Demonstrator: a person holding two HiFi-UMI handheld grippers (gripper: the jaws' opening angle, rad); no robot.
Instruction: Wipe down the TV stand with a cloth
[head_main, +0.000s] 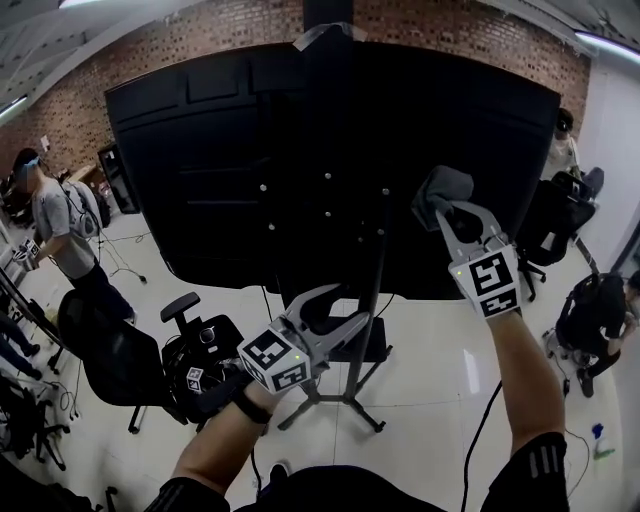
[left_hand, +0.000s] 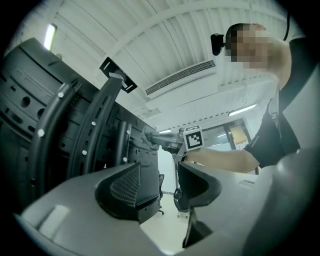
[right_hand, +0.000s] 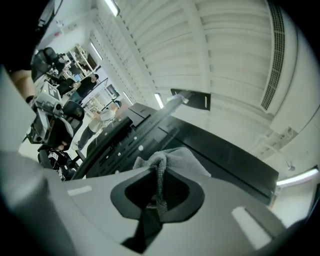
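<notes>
The big black TV (head_main: 250, 150) shows its back, mounted on a dark stand pole (head_main: 375, 290) with splayed legs (head_main: 345, 400) on the white floor. My right gripper (head_main: 455, 215) is shut on a grey cloth (head_main: 440, 190) and holds it against the TV's back, right of the pole. In the right gripper view the cloth (right_hand: 175, 160) bunches out between the jaws of the gripper (right_hand: 159, 187). My left gripper (head_main: 335, 310) hangs open and empty, lower, just left of the pole. The left gripper view shows its jaws (left_hand: 160, 185) apart, with the curved mounting arms (left_hand: 95, 135) beyond.
Black office chairs (head_main: 110, 350) stand at the left with a person (head_main: 60, 225) behind them. More chairs (head_main: 555, 215) and a crouched person (head_main: 600, 320) are at the right. A spray bottle (head_main: 600, 440) and cables lie on the floor.
</notes>
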